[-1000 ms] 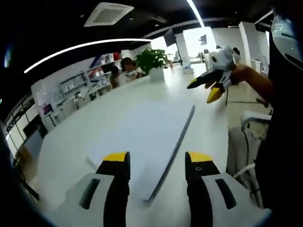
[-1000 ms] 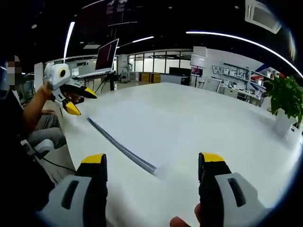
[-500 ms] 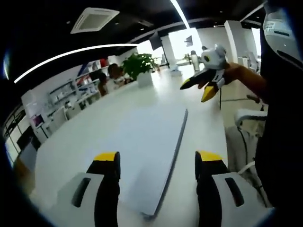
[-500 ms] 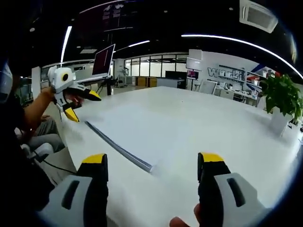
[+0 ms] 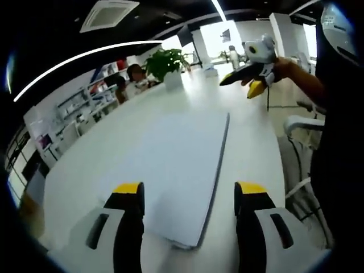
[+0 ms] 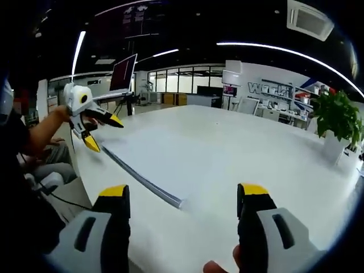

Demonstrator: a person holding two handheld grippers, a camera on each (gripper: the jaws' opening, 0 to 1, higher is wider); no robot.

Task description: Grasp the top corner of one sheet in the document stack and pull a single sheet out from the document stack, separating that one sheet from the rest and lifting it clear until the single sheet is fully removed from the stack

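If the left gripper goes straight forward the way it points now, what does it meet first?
Most likely the document stack: it lies flat on the white table directly ahead of the left gripper, between its open jaws. Depth is uncertain, so it could pass just above the sheets.

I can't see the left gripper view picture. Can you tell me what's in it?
A thick flat stack of white paper sheets lies on a big white table, with the left gripper's two black, yellow-tipped jaws open above its near end. Far off, a hand holds the right gripper open above the table.
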